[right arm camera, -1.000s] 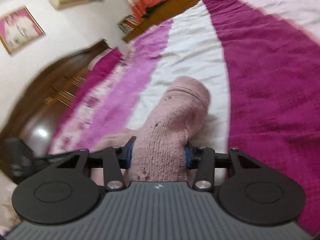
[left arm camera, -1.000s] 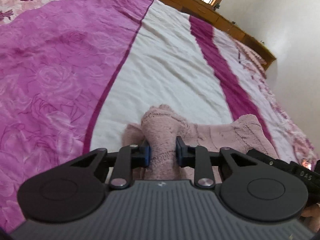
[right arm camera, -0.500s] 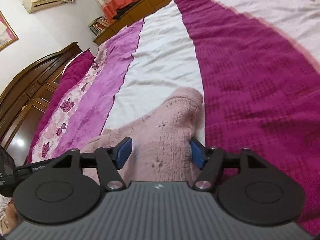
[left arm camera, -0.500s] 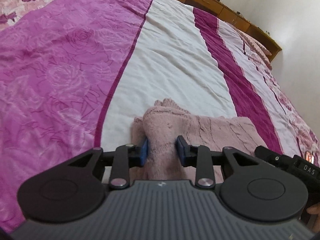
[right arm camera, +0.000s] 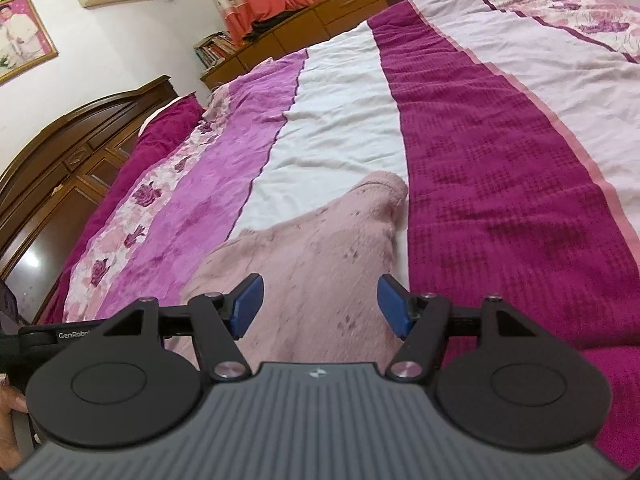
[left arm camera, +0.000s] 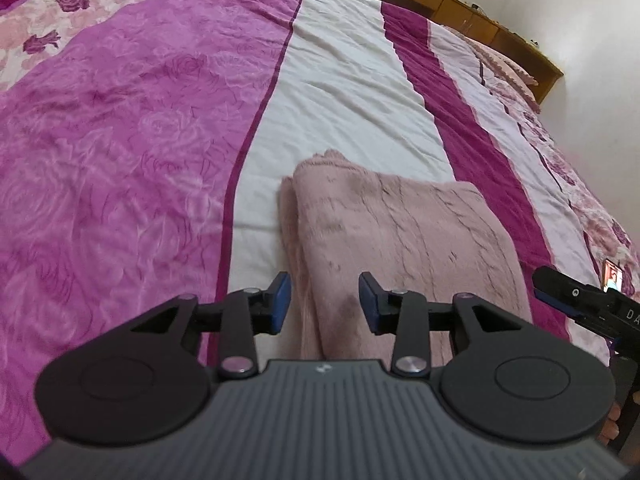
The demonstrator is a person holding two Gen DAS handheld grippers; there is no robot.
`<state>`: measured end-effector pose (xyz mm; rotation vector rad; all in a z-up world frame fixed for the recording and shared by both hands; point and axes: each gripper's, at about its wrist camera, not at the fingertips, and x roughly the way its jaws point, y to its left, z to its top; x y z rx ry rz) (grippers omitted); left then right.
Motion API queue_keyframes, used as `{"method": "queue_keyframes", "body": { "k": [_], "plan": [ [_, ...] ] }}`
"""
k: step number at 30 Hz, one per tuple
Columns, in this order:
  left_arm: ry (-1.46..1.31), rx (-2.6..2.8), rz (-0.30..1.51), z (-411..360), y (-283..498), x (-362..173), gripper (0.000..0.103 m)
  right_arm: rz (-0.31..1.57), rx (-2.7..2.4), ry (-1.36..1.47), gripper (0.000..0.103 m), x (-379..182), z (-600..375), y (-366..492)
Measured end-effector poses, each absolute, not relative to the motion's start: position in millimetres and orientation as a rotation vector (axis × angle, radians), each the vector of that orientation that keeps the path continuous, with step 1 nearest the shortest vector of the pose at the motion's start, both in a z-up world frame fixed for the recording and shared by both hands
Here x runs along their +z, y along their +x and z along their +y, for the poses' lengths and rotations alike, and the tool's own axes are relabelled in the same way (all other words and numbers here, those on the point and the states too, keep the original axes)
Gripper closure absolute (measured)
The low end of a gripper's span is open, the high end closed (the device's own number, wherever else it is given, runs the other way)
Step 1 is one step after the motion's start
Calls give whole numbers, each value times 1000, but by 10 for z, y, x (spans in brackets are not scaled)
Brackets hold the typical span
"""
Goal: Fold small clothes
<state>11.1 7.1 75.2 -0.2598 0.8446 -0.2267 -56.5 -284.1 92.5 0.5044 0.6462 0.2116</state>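
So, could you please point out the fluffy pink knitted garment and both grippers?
fluffy pink knitted garment (left arm camera: 400, 240): left wrist view, folded top layer.
left gripper (left arm camera: 325, 302): left wrist view, between fingertips.
right gripper (right arm camera: 320, 306): right wrist view, between fingertips.

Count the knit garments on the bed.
1: a pink knit sweater, folded, on the bedspread's white stripe, ahead of both open grippers' jaws. Nothing else visible; layers underneath can't be ruled out.

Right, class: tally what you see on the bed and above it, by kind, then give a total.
Pink knitted garment: 1
Tongs: 2, left tongs and right tongs, both open
Bedspread: 1
Total: 4
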Motion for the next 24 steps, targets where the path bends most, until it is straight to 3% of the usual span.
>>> {"method": "queue_keyframes", "body": {
  "k": [13,20,24],
  "plan": [
    [-239,-233,862,30,-337,769,61,689,235,483,32,958,-2676,-1103],
    [-161,-216,881,-122,-555,749,35,734,200,417,12,941,-2597,-1277],
    [-114,-217,910,-232,-647,653,32,779,173,397,5,870,-2570,-1323]
  ]
}}
